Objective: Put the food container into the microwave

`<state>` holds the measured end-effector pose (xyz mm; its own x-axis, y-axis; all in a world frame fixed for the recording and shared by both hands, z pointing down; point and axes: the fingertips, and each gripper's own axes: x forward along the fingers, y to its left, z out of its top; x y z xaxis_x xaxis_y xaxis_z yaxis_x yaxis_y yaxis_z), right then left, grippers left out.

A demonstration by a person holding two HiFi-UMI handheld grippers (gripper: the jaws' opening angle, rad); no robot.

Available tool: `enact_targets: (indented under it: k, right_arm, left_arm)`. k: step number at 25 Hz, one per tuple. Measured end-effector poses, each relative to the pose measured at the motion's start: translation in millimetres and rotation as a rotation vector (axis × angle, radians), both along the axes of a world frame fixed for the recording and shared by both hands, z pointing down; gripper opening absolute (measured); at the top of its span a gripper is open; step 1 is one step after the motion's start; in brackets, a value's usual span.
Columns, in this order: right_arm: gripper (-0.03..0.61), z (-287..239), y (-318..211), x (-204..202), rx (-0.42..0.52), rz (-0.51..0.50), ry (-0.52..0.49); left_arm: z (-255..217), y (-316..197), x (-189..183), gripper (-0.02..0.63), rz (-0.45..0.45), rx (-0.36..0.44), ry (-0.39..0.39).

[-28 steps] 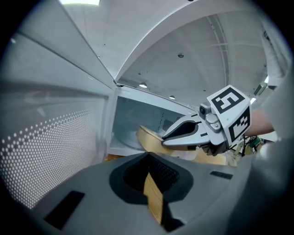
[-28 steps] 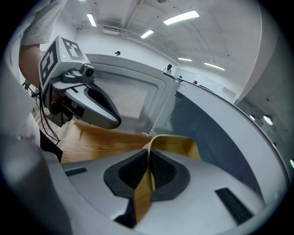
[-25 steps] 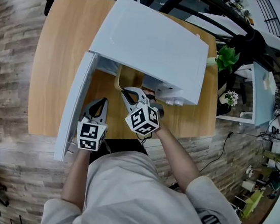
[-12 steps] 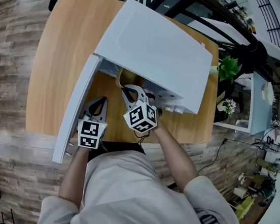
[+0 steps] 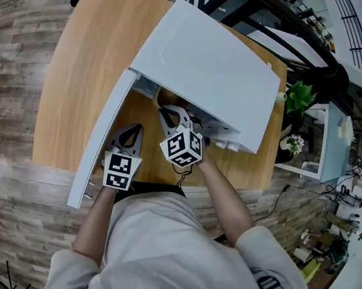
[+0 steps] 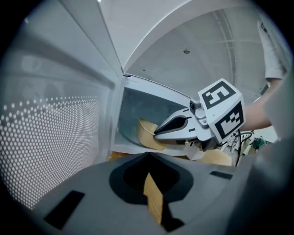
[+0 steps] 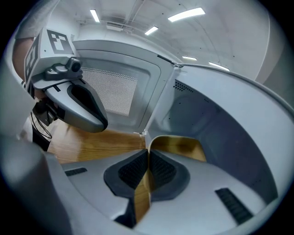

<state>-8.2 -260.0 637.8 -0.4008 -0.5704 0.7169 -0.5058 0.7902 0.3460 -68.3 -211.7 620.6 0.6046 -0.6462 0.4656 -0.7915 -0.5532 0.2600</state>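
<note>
1. The microwave [image 5: 205, 64] is white and stands on the wooden tabletop [image 5: 79, 61]. Its door [image 5: 102, 140] is swung fully open to the person's left.
2. The right gripper [image 5: 166, 113] reaches into the open cavity. In the right gripper view its jaws are pressed together on the thin upright wall of the food container [image 7: 179, 147], with the wall pinched between the ribbed pads.
3. The food container is tan and shallow with a curved rim. It lies inside the mouth of the cavity, toward the hinge side, with its far rim near the grey inner wall. The pictures do not show whether its base rests on the cavity floor or hangs just above it.
4. The left gripper [image 5: 134, 130] hovers over the tabletop in front of the cavity, just beside the inner face of the open door. It is apart from the food container. Its jaws are closed to a narrow slit, through which only a sliver of wood colour shows, and they hold nothing.
5. In the left gripper view the door's perforated window [image 6: 50, 137] fills the left side.
6. The two grippers are near each other but do not touch.
</note>
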Motion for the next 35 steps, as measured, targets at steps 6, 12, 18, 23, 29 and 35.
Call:
enact_targets:
  k: [6,12,18,23,29,35]
  right_arm:
    - [0.021,2.1,-6.6,1.6,0.022,-0.002,0.028]
    - [0.021,1.3,-15.4,6.5,0.047,0.025,0.047]
    - [0.023,4.5,-19.6,11.0,0.089,0.034,0.104]
    - [0.025,5.8,-25.4,14.9,0.106,0.048,0.123]
    - [0.025,7.5,-29.9,18.1,0.110,0.069,0.124]
    - [0.025,9.4,-35.5,21.1,0.122,0.083,0.138]
  left_arm:
    - [2.9,1.7,0.8,0.012,0.000,-0.010,-0.006]
    - [4.8,3.4,0.0,0.012,-0.001,-0.015,-0.017]
    - [5.2,7.2,2.6,0.012,0.008,-0.019,-0.028]
    - [7.8,10.1,2.5,0.012,0.015,-0.018,-0.047]
    - [10.2,12.2,2.3,0.012,0.014,-0.026,-0.053]
    - [9.5,14.0,3.5,0.012,0.014,-0.031,-0.055]
